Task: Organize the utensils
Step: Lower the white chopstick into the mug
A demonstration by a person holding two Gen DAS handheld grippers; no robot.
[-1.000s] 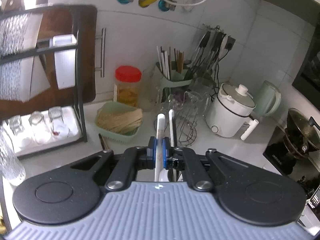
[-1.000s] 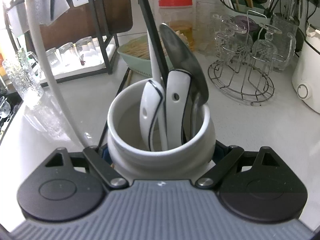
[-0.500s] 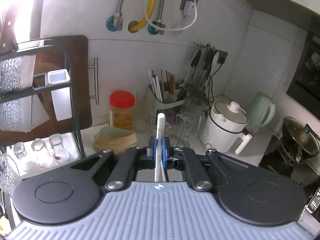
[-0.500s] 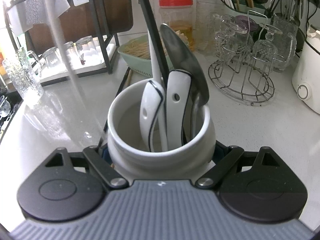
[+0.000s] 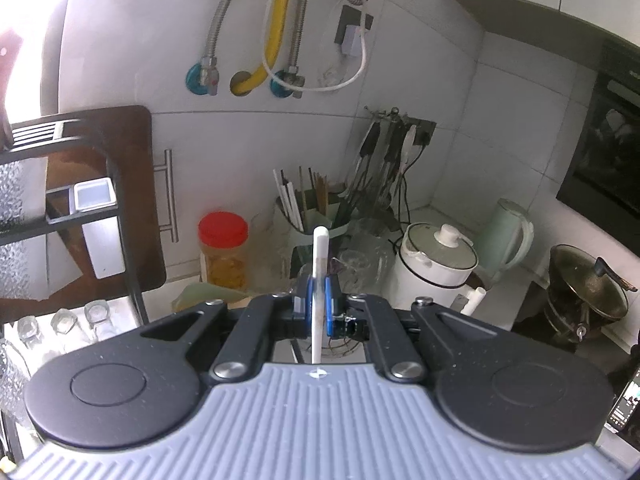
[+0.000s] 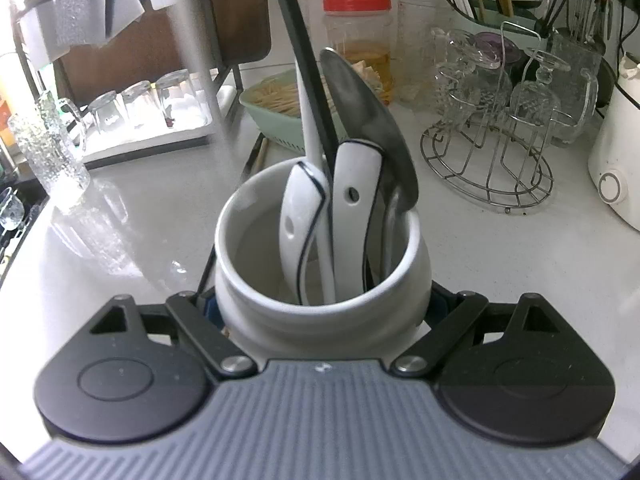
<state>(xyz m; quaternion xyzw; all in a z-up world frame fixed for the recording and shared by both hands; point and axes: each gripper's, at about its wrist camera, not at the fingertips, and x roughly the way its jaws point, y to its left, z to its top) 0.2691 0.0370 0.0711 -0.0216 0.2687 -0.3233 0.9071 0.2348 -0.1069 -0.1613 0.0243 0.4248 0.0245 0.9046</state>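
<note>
My left gripper (image 5: 317, 305) is shut on a white utensil handle (image 5: 320, 256) that stands upright between its blue pads, held high above the counter. My right gripper (image 6: 320, 304) is shut on a white ceramic utensil holder (image 6: 320, 280) and grips its sides; its fingertips are hidden behind the holder. The holder contains two white spoons with dark edges (image 6: 352, 200), a metal spoon (image 6: 368, 120), a white handle and a black handle (image 6: 304, 52). A blurred pale streak (image 6: 200, 60) crosses the left of the right wrist view.
A red-lidded jar (image 6: 358, 40), a green basket (image 6: 276, 104), a wire glass rack (image 6: 492, 152) and a white rice cooker (image 6: 616, 168) stand behind the holder. A tray of upturned glasses (image 6: 136, 120) sits under a black rack at left. A green utensil caddy (image 5: 312, 216) stands by the wall.
My left gripper has risen with the white utensil, so the counter drops away in its view. In the right wrist view the long white shaft at left has moved up and blurred. The holder has not moved.
</note>
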